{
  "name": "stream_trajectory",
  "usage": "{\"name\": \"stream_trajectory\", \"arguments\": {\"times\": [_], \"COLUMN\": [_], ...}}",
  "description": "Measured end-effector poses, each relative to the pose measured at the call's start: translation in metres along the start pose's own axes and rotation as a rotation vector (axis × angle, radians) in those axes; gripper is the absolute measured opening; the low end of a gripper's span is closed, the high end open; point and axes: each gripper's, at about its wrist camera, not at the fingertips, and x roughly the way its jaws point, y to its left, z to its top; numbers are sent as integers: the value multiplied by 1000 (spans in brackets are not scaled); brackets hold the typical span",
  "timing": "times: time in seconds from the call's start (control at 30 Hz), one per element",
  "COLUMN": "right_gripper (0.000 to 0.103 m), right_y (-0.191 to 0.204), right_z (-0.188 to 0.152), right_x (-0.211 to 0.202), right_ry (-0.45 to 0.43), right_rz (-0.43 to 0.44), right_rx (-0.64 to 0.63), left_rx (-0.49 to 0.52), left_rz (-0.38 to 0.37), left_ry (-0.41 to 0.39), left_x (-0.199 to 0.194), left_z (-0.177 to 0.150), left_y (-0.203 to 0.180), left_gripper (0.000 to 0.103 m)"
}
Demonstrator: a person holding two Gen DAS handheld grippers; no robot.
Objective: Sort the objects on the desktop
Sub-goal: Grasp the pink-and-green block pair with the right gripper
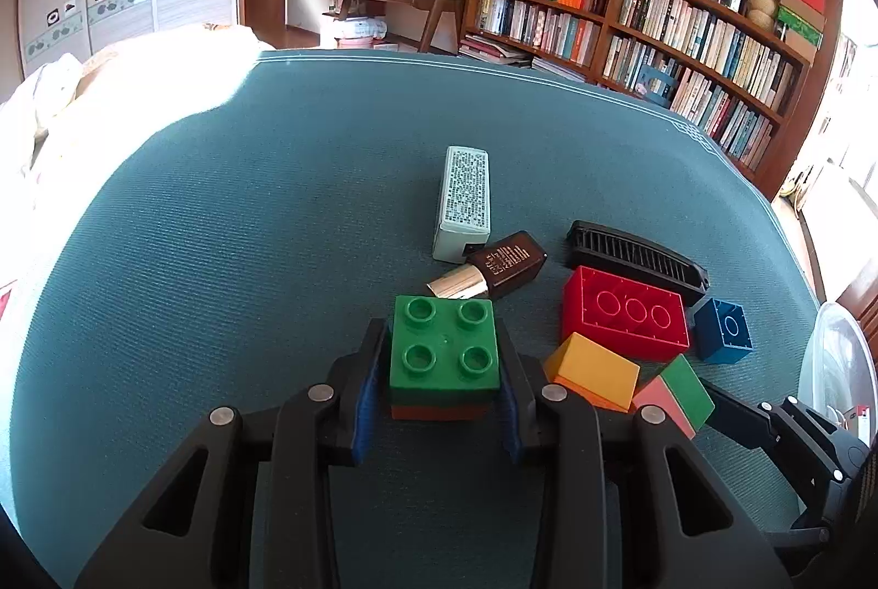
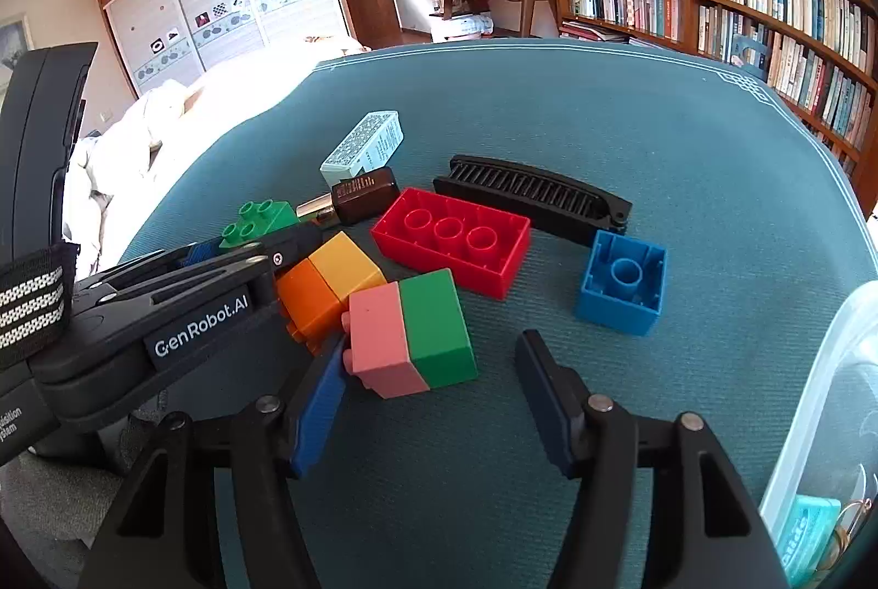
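Blocks (image 2: 411, 331) cluster at table centre: your left gripper (image 1: 442, 369) clamps the green block (image 1: 444, 347), while your right gripper (image 2: 433, 402) gapes around the pink-green pair, container (image 2: 823, 397) at three o'clock awaiting both.

plastic bin (image 2: 823, 424) cut off, rt edge

We see our right gripper (image 2: 433, 386) spread around the pink-and-green block (image 2: 411, 334), near the teal table's (image 2: 686, 139) front edge.
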Motion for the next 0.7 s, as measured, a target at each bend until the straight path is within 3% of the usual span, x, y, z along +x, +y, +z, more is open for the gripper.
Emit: {"name": "stream_trajectory", "arguments": {"times": [0.1, 0.23, 0.7], "right_gripper": [64, 50, 49], "right_y": [0, -1, -8], "right_z": [1, 0, -14], "right_x": [2, 0, -35], "right_ry": [1, -7, -79], "right_rz": [1, 13, 58], "right_rx": [-3, 3, 100], "left_rx": [0, 1, -8], "left_rz": [3, 5, 6], "left_ry": [-1, -3, -31], "left_x": [0, 0, -4], "left_z": [2, 2, 2], "left_y": [0, -1, 0], "left_gripper": [38, 38, 36]}}
